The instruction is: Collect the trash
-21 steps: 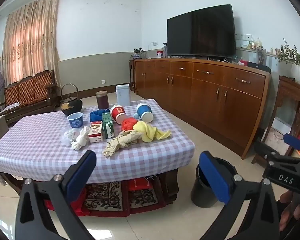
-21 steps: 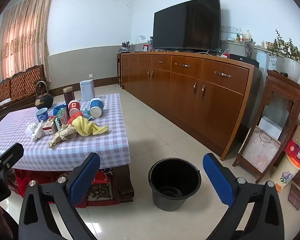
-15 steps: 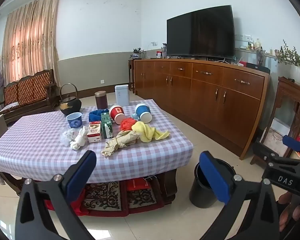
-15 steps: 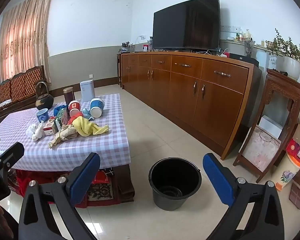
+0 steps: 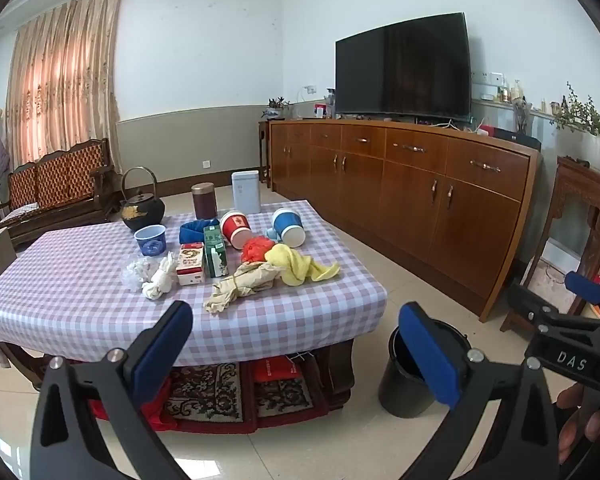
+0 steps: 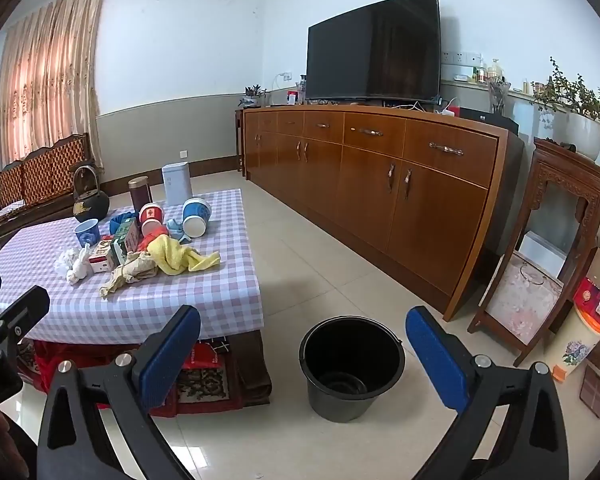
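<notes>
A low table with a checked cloth carries a heap of trash: crumpled white tissue, a red-and-white carton, a green carton, a brown paper wad, a yellow cloth, and tipped red and blue paper cups. An empty black bucket stands on the floor right of the table. My left gripper and right gripper are both open, empty, and well short of the table.
A long wooden sideboard with a TV lines the right wall. A kettle, a brown canister and a white box stand at the table's far edge. A carved stand and boxes are at right.
Both views have shifted only slightly; the table sits a touch lower and nearer in the left wrist view. Both grippers stay open and empty.
</notes>
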